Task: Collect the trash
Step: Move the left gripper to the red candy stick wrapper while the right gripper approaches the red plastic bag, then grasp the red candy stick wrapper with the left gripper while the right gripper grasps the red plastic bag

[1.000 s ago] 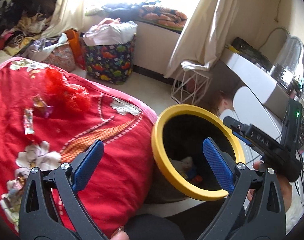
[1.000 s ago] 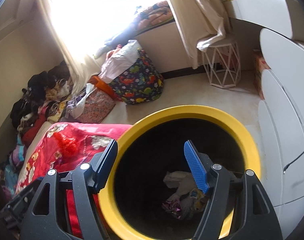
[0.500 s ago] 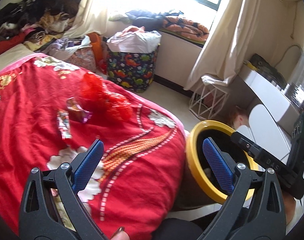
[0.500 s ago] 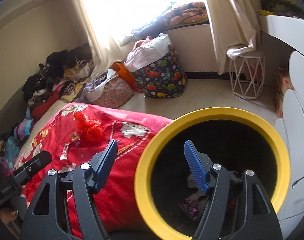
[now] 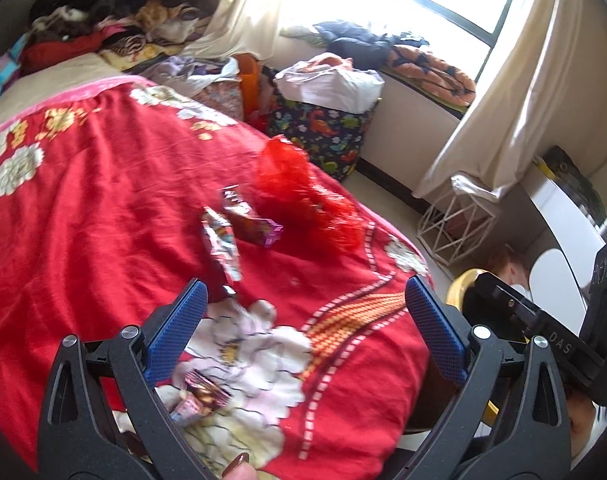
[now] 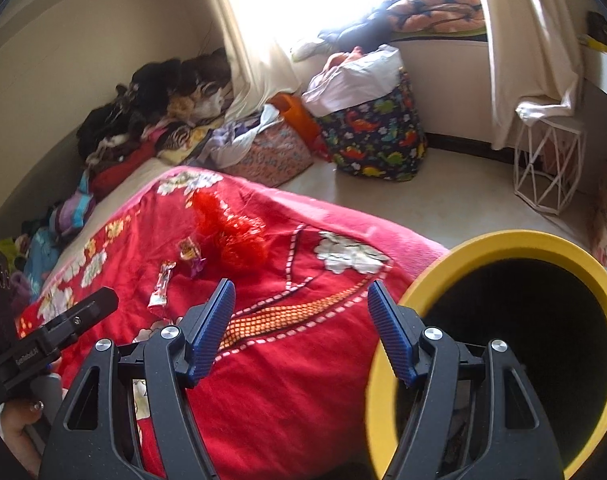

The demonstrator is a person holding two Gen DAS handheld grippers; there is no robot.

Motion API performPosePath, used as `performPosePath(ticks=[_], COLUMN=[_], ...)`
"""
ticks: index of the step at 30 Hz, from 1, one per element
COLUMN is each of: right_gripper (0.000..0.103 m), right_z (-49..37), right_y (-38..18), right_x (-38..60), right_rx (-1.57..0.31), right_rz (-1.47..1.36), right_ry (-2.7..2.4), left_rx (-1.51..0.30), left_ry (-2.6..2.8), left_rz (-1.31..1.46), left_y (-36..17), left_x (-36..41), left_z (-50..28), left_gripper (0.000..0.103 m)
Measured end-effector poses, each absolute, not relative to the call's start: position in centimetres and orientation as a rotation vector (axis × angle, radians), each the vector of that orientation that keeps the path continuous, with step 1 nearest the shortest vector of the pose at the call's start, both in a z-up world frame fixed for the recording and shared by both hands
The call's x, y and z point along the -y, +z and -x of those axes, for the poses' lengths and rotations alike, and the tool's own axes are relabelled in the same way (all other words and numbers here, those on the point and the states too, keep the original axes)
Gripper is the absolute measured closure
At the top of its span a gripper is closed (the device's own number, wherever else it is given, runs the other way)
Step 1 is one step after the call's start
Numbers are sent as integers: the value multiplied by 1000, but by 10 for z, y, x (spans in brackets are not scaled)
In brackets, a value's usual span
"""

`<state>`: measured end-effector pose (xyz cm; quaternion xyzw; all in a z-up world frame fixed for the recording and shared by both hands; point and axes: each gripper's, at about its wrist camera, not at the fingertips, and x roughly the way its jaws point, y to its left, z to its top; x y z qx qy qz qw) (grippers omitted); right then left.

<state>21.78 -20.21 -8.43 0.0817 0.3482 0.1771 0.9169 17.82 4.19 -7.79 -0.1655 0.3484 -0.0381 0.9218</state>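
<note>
Over the bed (image 5: 103,208), my left gripper (image 5: 303,320) has its jaws wide apart, holding nothing. My right gripper (image 6: 301,320) is likewise spread and empty, its right finger (image 6: 391,340) in front of the bin (image 6: 387,400) rim. That yellow-rimmed bin stands just beside the bed; its inside is too dark to read. On the blanket lie a red mesh bag (image 5: 303,192), two wrappers (image 5: 223,240) just beside it, and another wrapper (image 5: 201,396) near my left finger (image 5: 175,332).
</note>
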Motion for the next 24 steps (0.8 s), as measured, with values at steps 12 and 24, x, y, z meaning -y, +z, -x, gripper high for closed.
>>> performPosePath(ticks=[12, 24], right_gripper=[37, 37], right_z=[-274, -332], right_y=[-102, -133], right_x=[136, 103], right_rx=[-794, -917], right_rz=[-70, -84], right_ry=[440, 466], left_rx=[-776, -885], left_ry=[-39, -50], left_rz=[409, 455], left_y=[-101, -122], left_x=[-76, -80], left_z=[-199, -229], left_gripper=[25, 52])
